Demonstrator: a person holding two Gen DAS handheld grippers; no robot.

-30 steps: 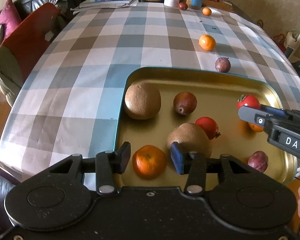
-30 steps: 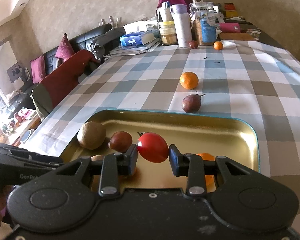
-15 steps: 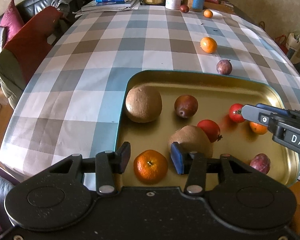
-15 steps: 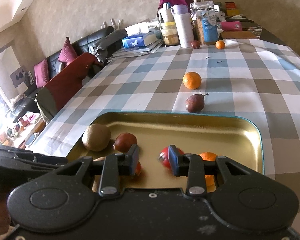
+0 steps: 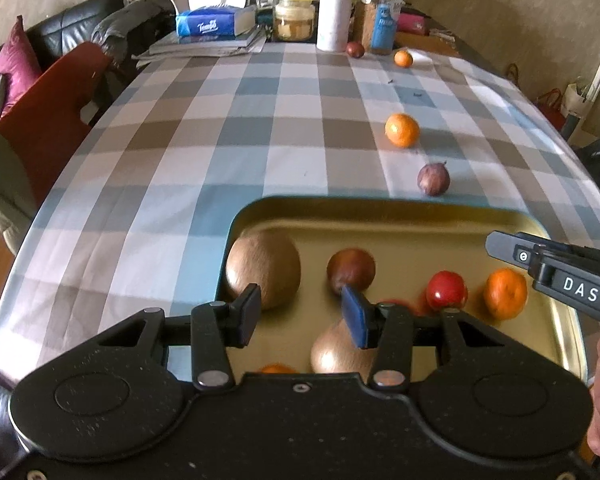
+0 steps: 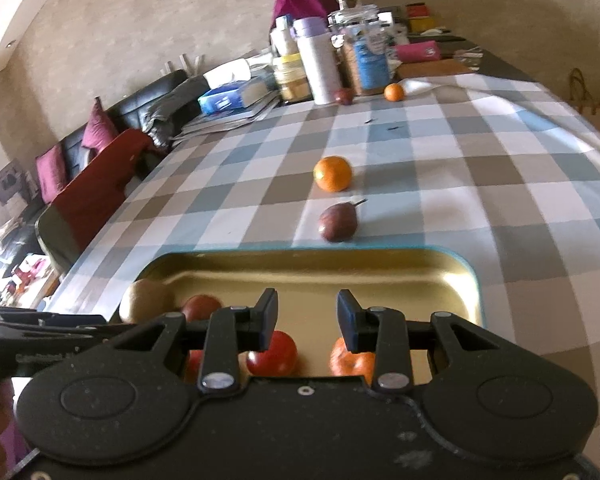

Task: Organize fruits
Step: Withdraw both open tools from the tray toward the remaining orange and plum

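A gold tray [image 5: 440,220] [image 6: 420,264] lies on the checked tablecloth and holds several fruits: a brown kiwi [image 5: 262,270], a dark red fruit [image 5: 350,270], a red tomato [image 5: 446,290] [image 6: 274,354] and an orange [image 5: 504,292] [image 6: 350,360]. Outside the tray lie a dark purple fruit [image 5: 433,179] [image 6: 337,222] and an orange [image 5: 402,130] [image 6: 332,173]. My left gripper [image 5: 300,316] is open and empty above the tray's near part. My right gripper [image 6: 307,320] is open and empty above the tomato; its side shows in the left wrist view [image 5: 556,276].
At the far end of the table stand jars, a white bottle [image 5: 334,8], a tissue box [image 5: 210,24] on papers, a small orange [image 5: 403,58] and a dark fruit [image 5: 355,49]. A red chair [image 5: 40,120] and a black sofa are to the left.
My right gripper let go of the tomato, which now rests in the tray beside an orange, and lifted back. My left gripper tilted up and drew back; the near orange is almost hidden.
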